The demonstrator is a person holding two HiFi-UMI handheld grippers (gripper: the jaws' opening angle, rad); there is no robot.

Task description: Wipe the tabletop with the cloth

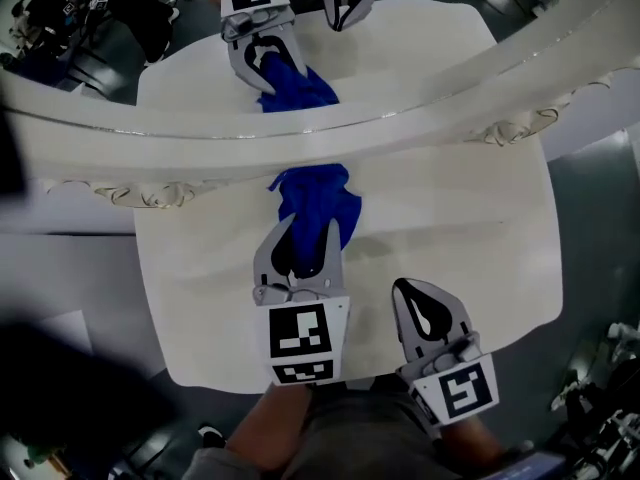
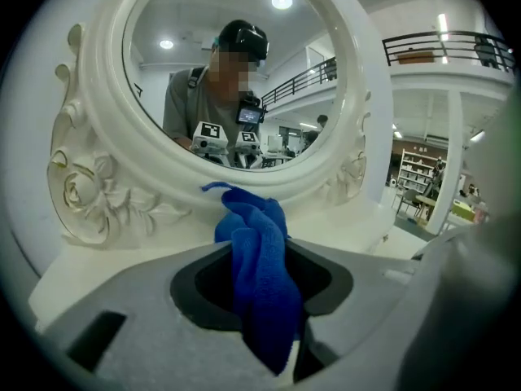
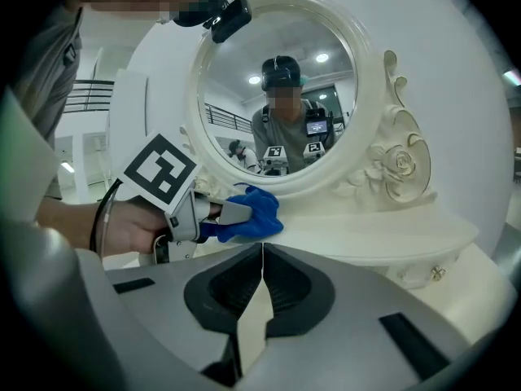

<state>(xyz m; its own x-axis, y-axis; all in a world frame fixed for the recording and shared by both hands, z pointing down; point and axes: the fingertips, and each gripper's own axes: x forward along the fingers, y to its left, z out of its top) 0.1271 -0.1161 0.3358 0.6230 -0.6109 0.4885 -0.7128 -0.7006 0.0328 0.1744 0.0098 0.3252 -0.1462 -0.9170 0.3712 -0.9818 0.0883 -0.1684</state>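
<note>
A blue cloth [image 1: 315, 193] bunches out ahead of my left gripper [image 1: 308, 226], whose jaws are shut on it. In the left gripper view the cloth [image 2: 260, 275] hangs between the grey jaws of the left gripper [image 2: 260, 251]. Its free end reaches the white tabletop [image 1: 450, 228] close to the mirror's base. My right gripper [image 1: 408, 288] hovers over the table's near edge, shut and empty, to the right of the left one. In the right gripper view its jaws [image 3: 262, 247] meet, and the cloth [image 3: 259, 214] shows to the left ahead.
An ornate white round mirror [image 1: 300, 118] stands across the middle of the table and reflects the grippers and cloth. Its carved frame [image 2: 89, 194] lies just beyond the cloth. Dark floor and cluttered equipment [image 1: 60, 18] surround the table.
</note>
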